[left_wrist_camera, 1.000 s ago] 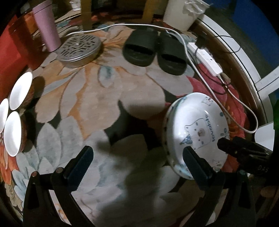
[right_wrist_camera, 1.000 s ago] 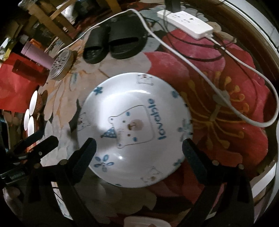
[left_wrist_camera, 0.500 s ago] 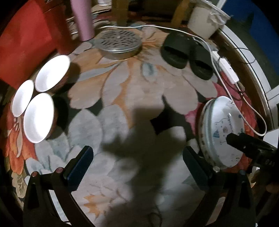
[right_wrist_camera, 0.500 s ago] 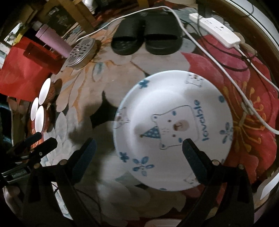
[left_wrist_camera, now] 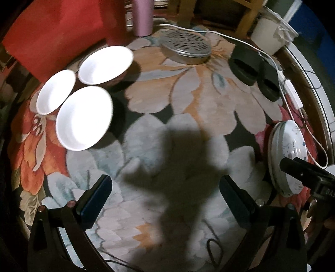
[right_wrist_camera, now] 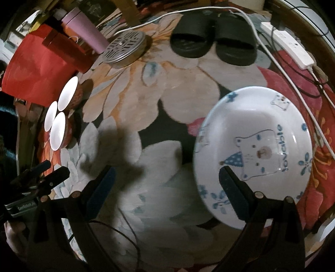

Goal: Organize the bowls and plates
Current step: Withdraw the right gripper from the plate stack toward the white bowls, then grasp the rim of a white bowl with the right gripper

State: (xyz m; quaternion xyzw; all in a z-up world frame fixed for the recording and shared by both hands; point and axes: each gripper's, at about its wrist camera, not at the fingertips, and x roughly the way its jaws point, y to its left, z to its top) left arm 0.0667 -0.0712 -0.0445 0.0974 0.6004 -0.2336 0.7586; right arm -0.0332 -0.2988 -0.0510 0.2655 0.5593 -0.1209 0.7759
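Only the right view shows the bear plate's (right_wrist_camera: 253,154) picture; it sits near the rug's (left_wrist_camera: 188,94) right edge. Both tongs (left_wrist_camera: 165,200) (right_wrist_camera: 167,192) gape empty. The three bowls (left_wrist_camera: 83,117) look closer than before.

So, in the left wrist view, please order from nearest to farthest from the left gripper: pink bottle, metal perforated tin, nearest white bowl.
1. Nearest white bowl, left of the left gripper.
2. Metal perforated tin, farther, centre.
3. Pink bottle, at the far edge.

The left gripper (left_wrist_camera: 163,196) hangs low with its jaws spread wide, holding nothing. The right gripper (right_wrist_camera: 165,186) is likewise spread wide and empty. Each shows at the edge of the other's view.
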